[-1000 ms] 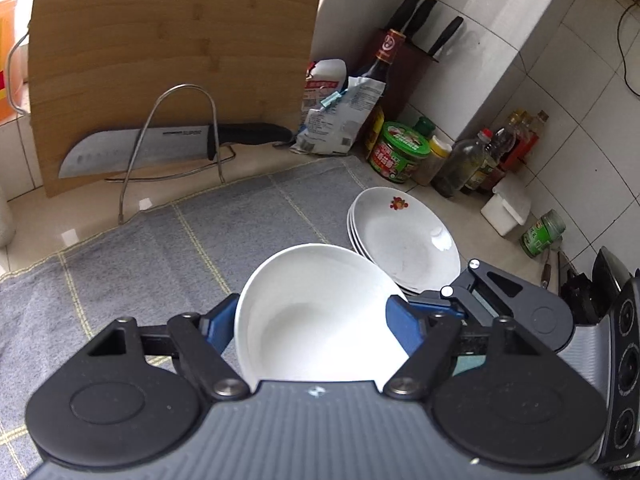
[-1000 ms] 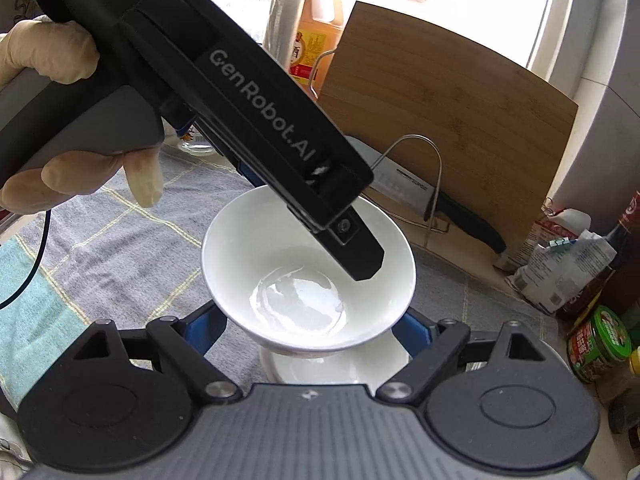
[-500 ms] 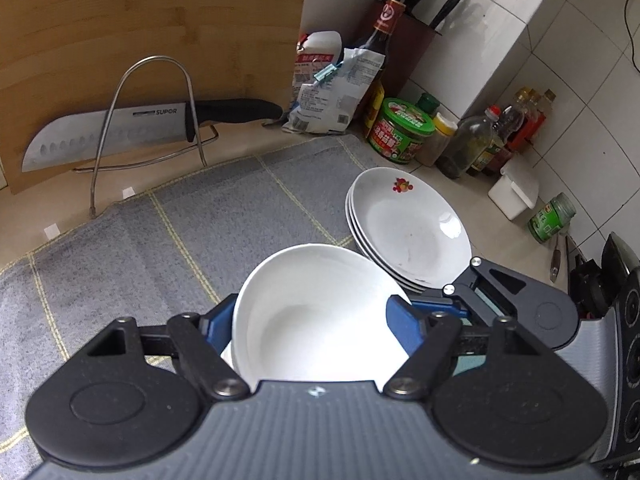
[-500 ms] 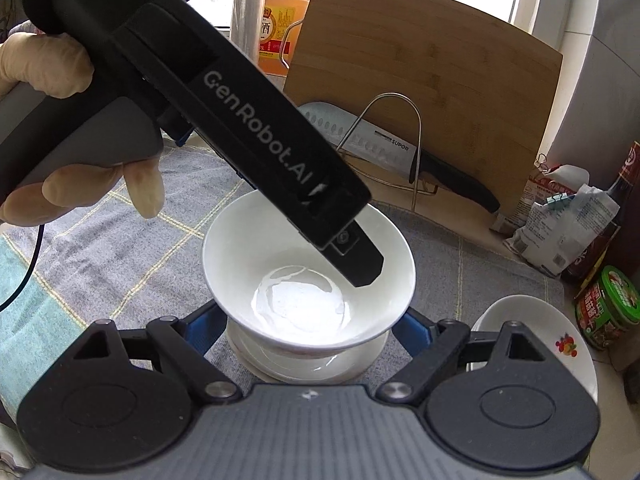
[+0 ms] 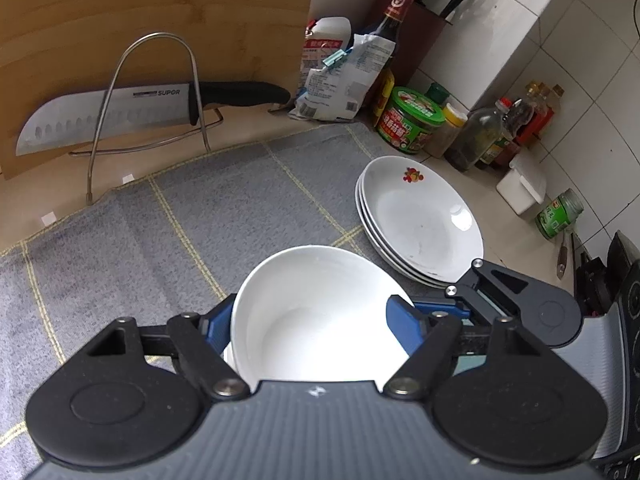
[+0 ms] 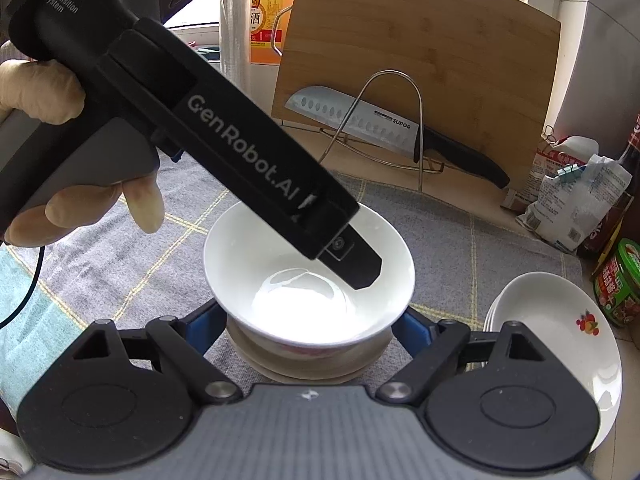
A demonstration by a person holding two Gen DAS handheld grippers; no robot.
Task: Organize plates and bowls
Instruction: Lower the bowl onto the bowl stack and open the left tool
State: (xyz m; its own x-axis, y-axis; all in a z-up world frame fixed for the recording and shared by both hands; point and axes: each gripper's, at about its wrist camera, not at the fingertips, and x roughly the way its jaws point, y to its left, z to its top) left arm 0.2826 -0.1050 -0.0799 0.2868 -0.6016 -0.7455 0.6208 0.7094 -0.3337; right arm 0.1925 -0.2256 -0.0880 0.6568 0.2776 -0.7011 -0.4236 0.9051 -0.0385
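Note:
A plain white bowl sits between the blue pads of my left gripper, which is shut on it. In the right wrist view the same bowl is flanked low down by the pads of my right gripper, also shut on it. It rests on or just above a wider pale dish on the cloth. A left gripper finger reaches over the bowl from the upper left, with a gloved hand on its handle. A stack of white plates with a red motif lies to the right.
A grey checked cloth covers the counter. Behind it a cleaver rests on a wire rack against a bamboo board. Bags, jars and bottles crowd the back right corner. A stove edge lies far right.
Both grippers have come down together with the bowl toward the dish under it. The plate stack has come into the right wrist view.

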